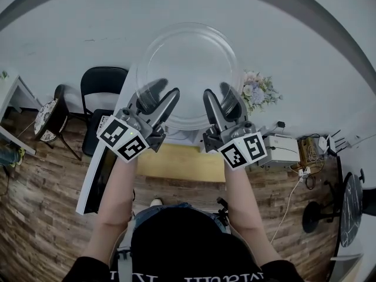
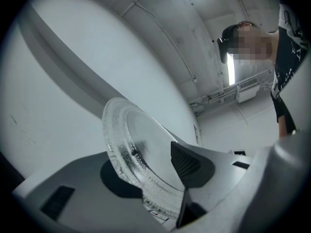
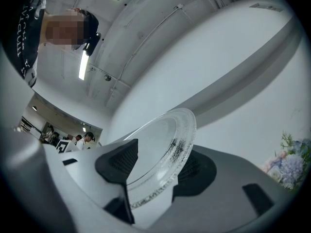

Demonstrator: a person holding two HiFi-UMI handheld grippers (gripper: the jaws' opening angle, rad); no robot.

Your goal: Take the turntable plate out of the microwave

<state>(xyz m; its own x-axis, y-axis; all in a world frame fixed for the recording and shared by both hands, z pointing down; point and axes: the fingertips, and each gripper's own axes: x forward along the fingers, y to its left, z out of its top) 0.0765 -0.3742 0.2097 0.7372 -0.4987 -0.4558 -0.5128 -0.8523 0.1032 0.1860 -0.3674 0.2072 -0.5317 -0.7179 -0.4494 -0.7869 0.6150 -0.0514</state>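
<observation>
Turntable plate (image 1: 189,69): clear glass, out of the microwave, held up in the upper centre of the head view against the pale wall. Nothing lies on it.

Left gripper (image 1: 166,88): closed on the plate's lower-left rim, one pad on each face of the glass. Right gripper (image 1: 217,90): closed the same way on the lower-right rim. Both grips sit on the near edge only, and the rest of the disc stands out past them unsupported.

Risks, as judged:
- Glass is smooth and the pads cover only a little of the rim. Its weight hangs beyond the grip, so it could pivot or slide out
- Two hands on one rigid disc: if one hand moves or tilts without the other, the rim gets twisted and one grip may let go
- A drop would land on the appliance or the wooden floor (image 1: 35,216) below, and the glass would likely break

Containers: the microwave's open door (image 1: 97,178) shows at lower left. The cavity is hidden under the grippers and arms, so I cannot tell what is in it
</observation>
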